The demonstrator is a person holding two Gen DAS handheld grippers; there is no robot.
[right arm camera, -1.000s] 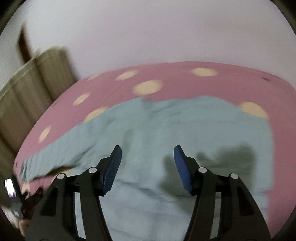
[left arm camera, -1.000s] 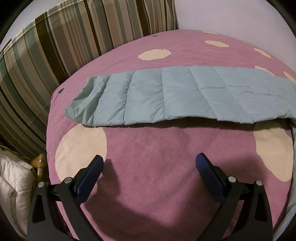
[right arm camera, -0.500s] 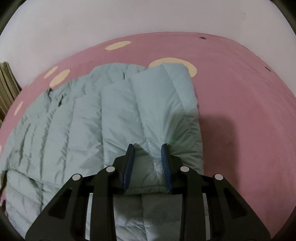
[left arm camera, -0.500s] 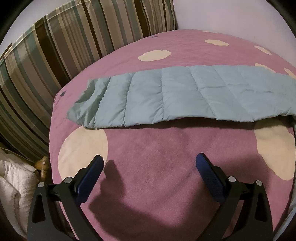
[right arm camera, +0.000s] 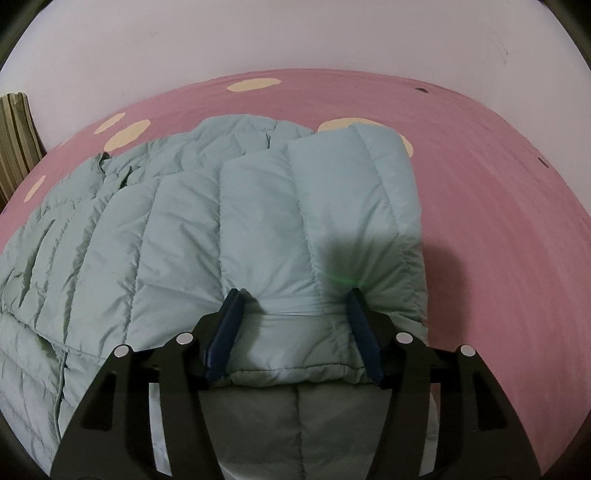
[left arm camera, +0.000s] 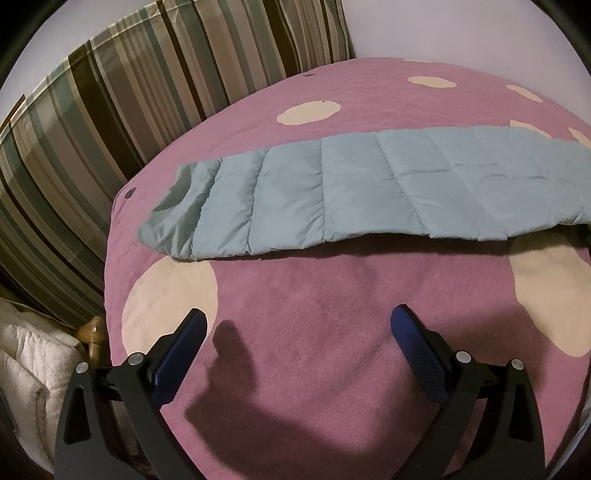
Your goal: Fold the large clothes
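Note:
A pale blue quilted puffer jacket (right arm camera: 177, 229) lies spread on a pink bed cover with cream dots (right arm camera: 498, 206). In the right wrist view one sleeve (right arm camera: 332, 206) is folded back over the jacket body. My right gripper (right arm camera: 293, 295) has its jaws part open around the sleeve's cuff, which lies between the pads. In the left wrist view the other sleeve (left arm camera: 351, 192) lies stretched out flat across the bed. My left gripper (left arm camera: 297, 321) is wide open and empty, hovering over bare cover in front of that sleeve.
A striped brown and green pillow or headboard cushion (left arm camera: 110, 110) stands along the bed's left side. A white quilted item (left arm camera: 29, 380) and a wooden post (left arm camera: 94, 328) sit past the bed's left edge. A plain wall (right arm camera: 295, 33) is behind the bed.
My right gripper swung over the jacket, closed on the folded sleeve's cuff, and has now widened its jaws. The left gripper drifted slightly; the flat sleeve looks unmoved.

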